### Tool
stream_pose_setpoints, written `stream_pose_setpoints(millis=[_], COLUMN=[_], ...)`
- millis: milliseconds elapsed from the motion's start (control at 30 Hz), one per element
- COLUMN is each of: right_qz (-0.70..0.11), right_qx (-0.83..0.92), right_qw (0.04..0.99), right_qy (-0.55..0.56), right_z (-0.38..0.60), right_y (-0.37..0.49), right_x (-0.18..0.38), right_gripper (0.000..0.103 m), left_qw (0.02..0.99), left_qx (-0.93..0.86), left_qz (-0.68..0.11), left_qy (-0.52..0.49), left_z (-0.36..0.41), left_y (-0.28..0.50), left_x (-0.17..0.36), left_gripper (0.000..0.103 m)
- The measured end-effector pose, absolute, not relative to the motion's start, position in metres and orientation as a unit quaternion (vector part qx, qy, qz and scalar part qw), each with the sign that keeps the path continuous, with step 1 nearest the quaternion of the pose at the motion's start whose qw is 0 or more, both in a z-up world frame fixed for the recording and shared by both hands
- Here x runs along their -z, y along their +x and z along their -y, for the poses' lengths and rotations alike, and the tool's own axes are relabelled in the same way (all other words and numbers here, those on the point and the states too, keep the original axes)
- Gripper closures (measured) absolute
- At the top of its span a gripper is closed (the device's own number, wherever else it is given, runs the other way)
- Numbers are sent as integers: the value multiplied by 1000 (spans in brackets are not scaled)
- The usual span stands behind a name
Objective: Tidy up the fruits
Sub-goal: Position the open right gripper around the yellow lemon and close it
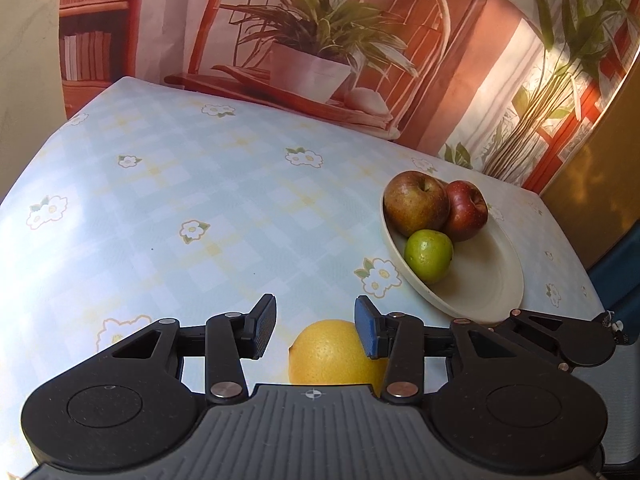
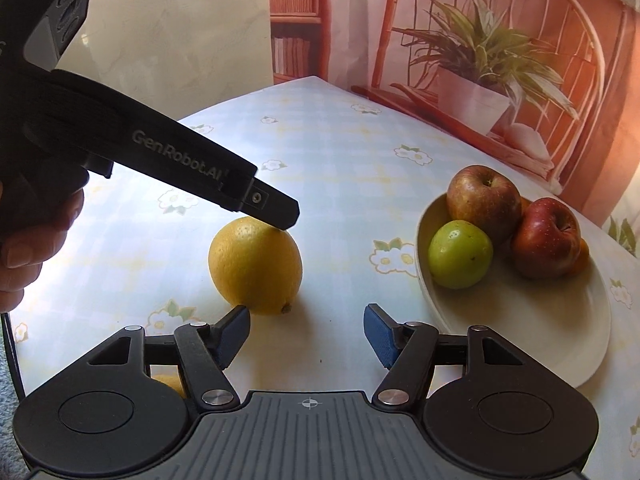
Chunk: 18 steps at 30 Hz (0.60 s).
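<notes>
Blue-padded fingers of the left gripper (image 1: 316, 326) stand parted with nothing pinched; the lemon (image 1: 334, 354) lies just beneath and between them, nearer the right-hand pad, which overlaps its edge, though whether it touches I cannot tell. From the right wrist view the same gripper's finger reaches down over the lemon's (image 2: 256, 266) top. The right gripper (image 2: 307, 334) is also parted and empty, the lemon sitting ahead and off to its left finger, its nub end pointing towards that camera, so its long axis runs roughly along that view's line of sight. Further right stands the cream plate (image 1: 496, 280), holding two apples and a green fruit. My judgement: the left hand is nearer and better placed.
</notes>
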State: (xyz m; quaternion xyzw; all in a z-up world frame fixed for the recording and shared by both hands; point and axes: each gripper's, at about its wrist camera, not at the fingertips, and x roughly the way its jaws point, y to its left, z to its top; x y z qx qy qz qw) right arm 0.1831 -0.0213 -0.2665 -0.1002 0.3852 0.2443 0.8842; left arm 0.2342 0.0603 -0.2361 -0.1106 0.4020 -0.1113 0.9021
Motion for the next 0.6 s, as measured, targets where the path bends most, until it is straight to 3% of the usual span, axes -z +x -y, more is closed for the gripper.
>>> stream_pose_setpoints(millis=[267, 600], right_qz=[-393, -400], right_qx=[-263, -271], right_qw=[872, 866], right_qy=[-130, -129], right_z=[4, -5], right_y=[196, 196], right_x=[265, 263], right_gripper=[48, 48], left_qw=[889, 884], left_qx=[116, 149], left_qz=[-400, -405], left_qy=[-192, -179], left_z=[-96, -75], left_y=[232, 243], left_x=[246, 252], left_gripper=[59, 58])
